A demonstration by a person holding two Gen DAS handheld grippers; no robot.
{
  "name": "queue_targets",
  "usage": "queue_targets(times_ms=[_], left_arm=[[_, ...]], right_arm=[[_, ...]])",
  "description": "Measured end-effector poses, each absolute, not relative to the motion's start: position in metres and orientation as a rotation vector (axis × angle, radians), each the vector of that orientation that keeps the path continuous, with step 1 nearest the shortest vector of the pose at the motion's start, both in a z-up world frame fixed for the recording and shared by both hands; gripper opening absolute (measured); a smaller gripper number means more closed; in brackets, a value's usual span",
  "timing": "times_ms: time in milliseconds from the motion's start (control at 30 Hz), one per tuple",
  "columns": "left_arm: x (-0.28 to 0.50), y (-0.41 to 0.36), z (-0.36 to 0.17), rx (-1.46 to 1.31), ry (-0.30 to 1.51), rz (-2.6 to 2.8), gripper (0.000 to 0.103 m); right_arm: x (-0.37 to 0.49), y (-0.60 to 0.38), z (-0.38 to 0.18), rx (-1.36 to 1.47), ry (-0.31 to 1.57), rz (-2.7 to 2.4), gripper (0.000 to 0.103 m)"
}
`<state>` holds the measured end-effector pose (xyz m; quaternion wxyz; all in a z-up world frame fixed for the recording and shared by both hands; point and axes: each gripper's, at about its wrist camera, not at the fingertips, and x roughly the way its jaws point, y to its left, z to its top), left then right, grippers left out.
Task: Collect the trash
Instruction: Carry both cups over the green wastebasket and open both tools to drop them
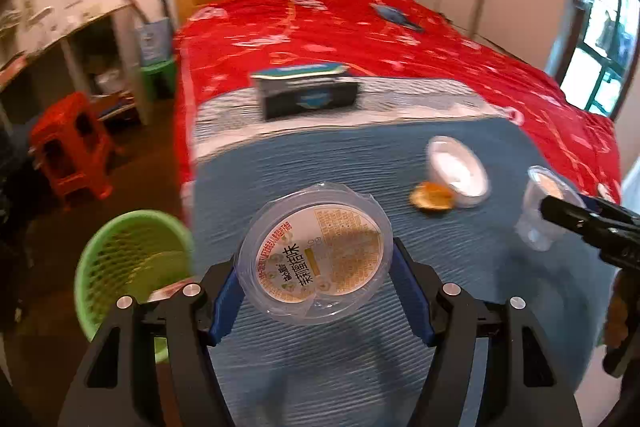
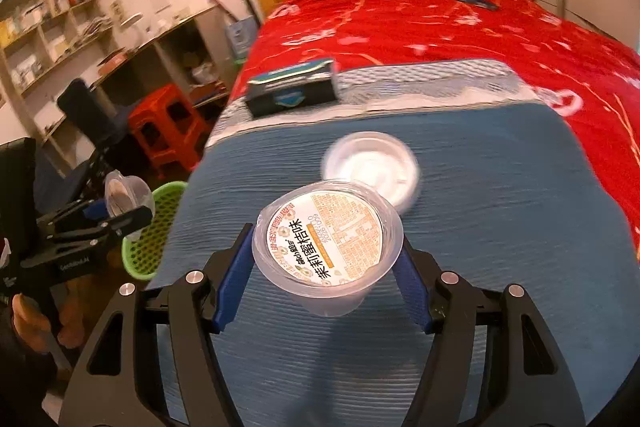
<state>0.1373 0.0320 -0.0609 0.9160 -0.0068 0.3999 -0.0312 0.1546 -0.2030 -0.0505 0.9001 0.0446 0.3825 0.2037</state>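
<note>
My left gripper (image 1: 316, 267) is shut on a clear plastic cup with a printed orange-and-white lid (image 1: 316, 251), held above the blue blanket near the bed's left edge. My right gripper (image 2: 326, 259) is shut on a second such lidded cup (image 2: 328, 239); it also shows in the left wrist view (image 1: 538, 211). An empty white cup (image 1: 460, 169) lies on its side on the blanket beside an orange peel (image 1: 434, 197); that cup also shows in the right wrist view (image 2: 372, 167). A green mesh trash basket (image 1: 132, 267) stands on the floor left of the bed.
A dark box (image 1: 308, 93) lies on the bed where the blue blanket (image 1: 360, 347) meets the red cover (image 1: 360, 27). A red stool (image 1: 68, 143) and a desk with shelves stand left. A wardrobe and window are at right.
</note>
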Motion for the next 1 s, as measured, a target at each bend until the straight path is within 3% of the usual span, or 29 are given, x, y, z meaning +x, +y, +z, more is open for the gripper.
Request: queue_targets(times_ms=[467, 1000], left_arm=[[0.107, 0.178, -0.078, -0.121, 0.852, 0.204, 0.065], [0.123, 0.258, -0.13, -0.189, 0.957, 0.322, 0.067]], right_arm=[[0.153, -0.091, -0.038, -0.008, 0.79, 0.593, 0.065], [0.164, -0.005, -0.052, -0.073, 0.842, 0.692, 0.065]])
